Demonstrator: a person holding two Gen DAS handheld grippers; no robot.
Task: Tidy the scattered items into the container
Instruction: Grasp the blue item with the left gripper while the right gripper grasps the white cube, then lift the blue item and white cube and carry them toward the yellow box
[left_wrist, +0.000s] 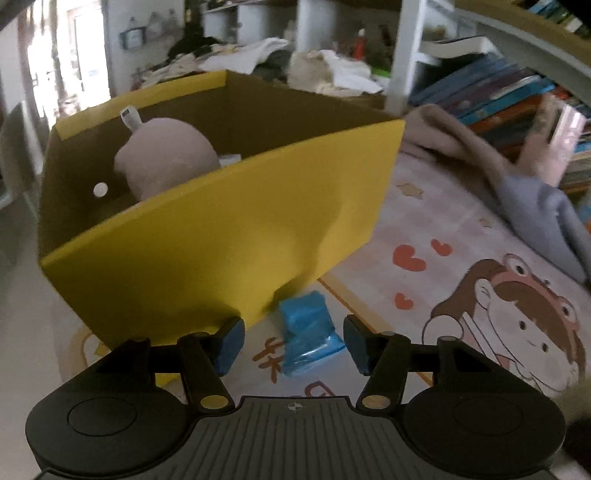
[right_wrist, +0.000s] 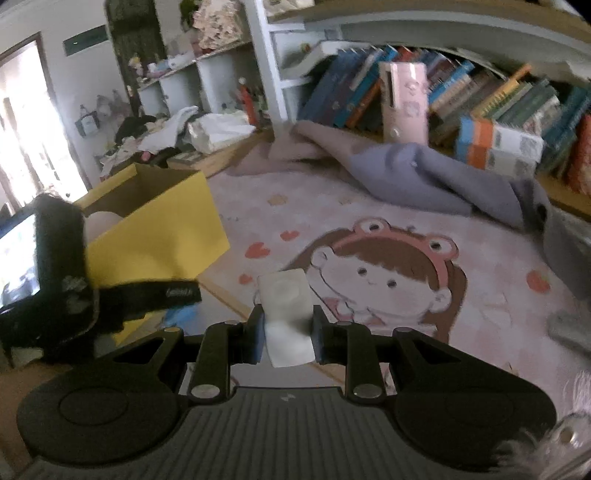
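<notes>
Left tongs (left_wrist: 294, 341) stand partly open around a blue plastic packet (left_wrist: 308, 332) lying on the cartoon rug (left_wrist: 461, 258), pads not touching it. Just behind stands the yellow cardboard box (left_wrist: 221, 236), holding a pink plush toy (left_wrist: 166, 158). Right tongs (right_wrist: 289, 330) clamp a white pouch (right_wrist: 286, 314) above the rug.

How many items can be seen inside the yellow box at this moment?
3: a pinkish plush toy in the yellow box, a white device behind it at the far wall, a white scrap at its right. The near wall may hide more.
</notes>
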